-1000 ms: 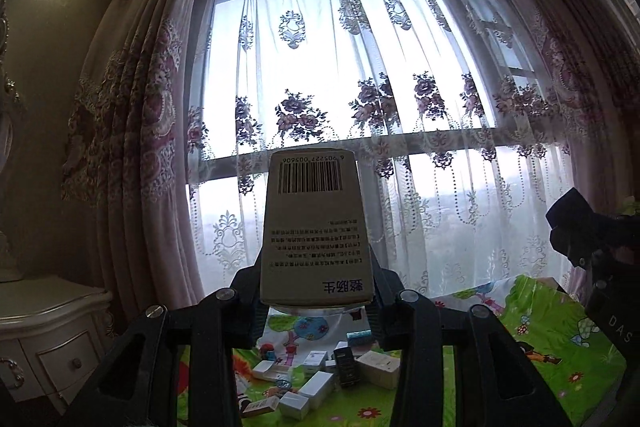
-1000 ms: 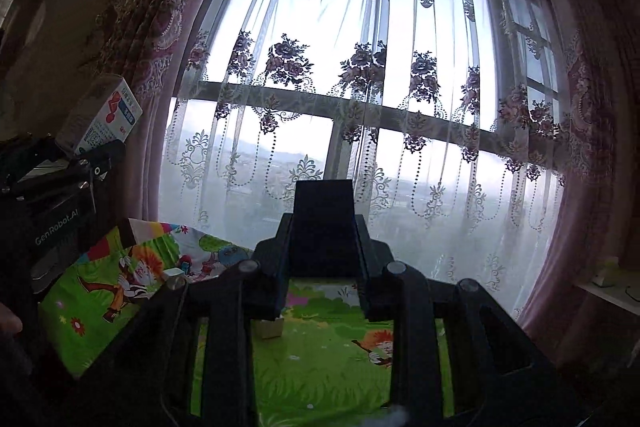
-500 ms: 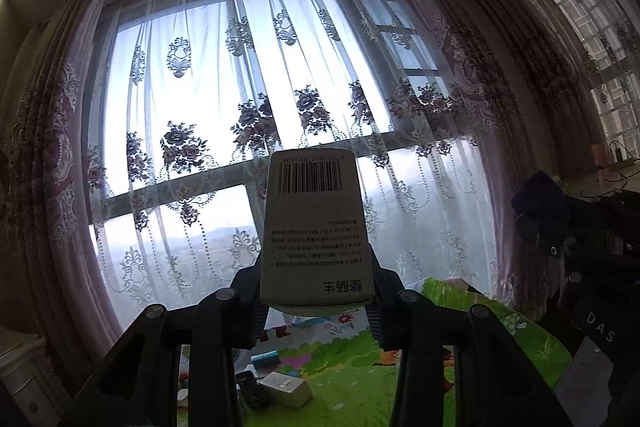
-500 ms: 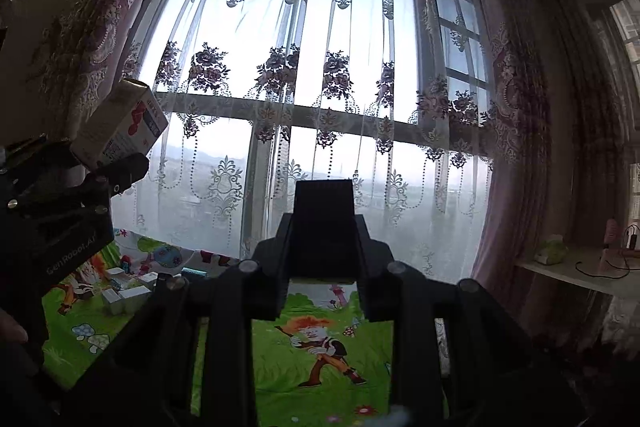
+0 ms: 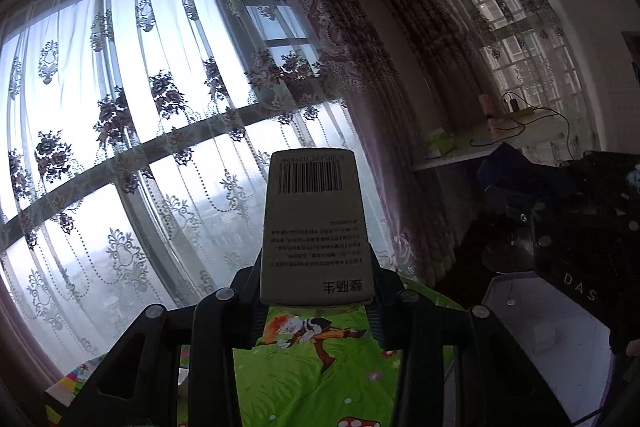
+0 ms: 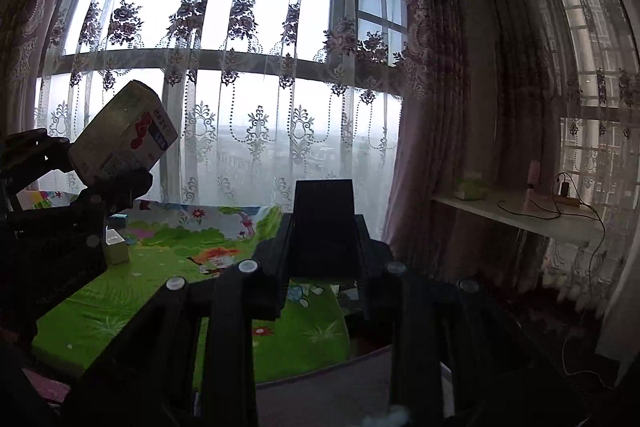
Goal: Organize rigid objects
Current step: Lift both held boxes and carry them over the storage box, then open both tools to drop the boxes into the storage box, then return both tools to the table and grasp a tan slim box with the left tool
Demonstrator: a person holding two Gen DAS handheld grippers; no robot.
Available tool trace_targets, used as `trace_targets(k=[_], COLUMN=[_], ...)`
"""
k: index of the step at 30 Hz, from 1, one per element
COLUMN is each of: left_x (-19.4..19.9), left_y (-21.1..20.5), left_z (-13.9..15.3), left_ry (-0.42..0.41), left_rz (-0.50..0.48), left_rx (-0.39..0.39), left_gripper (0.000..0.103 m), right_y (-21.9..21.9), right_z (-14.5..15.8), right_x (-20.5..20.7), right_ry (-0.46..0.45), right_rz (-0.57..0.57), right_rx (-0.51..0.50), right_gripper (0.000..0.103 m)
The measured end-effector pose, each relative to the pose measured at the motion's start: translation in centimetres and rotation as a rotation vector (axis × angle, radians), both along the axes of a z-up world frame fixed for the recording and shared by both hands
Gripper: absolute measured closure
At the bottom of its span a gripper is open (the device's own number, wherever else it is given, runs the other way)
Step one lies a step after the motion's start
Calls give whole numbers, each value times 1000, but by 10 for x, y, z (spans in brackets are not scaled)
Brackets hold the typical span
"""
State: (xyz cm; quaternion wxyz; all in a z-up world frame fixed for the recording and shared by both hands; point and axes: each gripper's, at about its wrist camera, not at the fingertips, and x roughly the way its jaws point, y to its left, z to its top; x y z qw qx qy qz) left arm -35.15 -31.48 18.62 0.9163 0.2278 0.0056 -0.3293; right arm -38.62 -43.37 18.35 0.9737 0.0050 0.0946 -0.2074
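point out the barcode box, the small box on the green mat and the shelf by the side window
barcode box (image 5: 314, 227), left wrist view, printed face below the barcode
small box (image 6: 117, 253), right wrist view, front face
shelf (image 6: 520, 221), right wrist view, bare top surface

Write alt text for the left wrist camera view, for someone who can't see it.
The left gripper holds a pale barcoded box upright between its fingers, above a green cartoon mat. Behind hang lace curtains over a bright window; the right gripper sits dark at right.
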Motion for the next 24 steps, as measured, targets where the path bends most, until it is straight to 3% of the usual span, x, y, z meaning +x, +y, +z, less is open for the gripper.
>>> trace_targets(k=[6, 13, 17, 19, 21, 24], left_x=[5, 31, 34, 37, 43, 60], left_y=[-43, -88, -99, -101, -98, -88], left_z=[-40, -117, -162, -178, -186, -184], left_ry=[274, 774, 983, 1086, 1158, 1234], left_rz=[-189, -295, -371, -370, -371, -346], left_rx=[198, 481, 624, 634, 604, 517], left_gripper=[62, 62, 61, 49, 40, 34], right_y=[-30, -67, -81, -85, -90, -92], right_z=[-38, -106, -134, -138, -139, -132], right_x=[-7, -4, -5, -3, -1, 1], right_ry=[223, 529, 662, 711, 729, 726], right_rz=[-42, -24, -46, -60, -83, -92], right_rx=[56, 313, 409, 432, 448, 428], right_gripper=[72, 72, 72, 65, 33, 27])
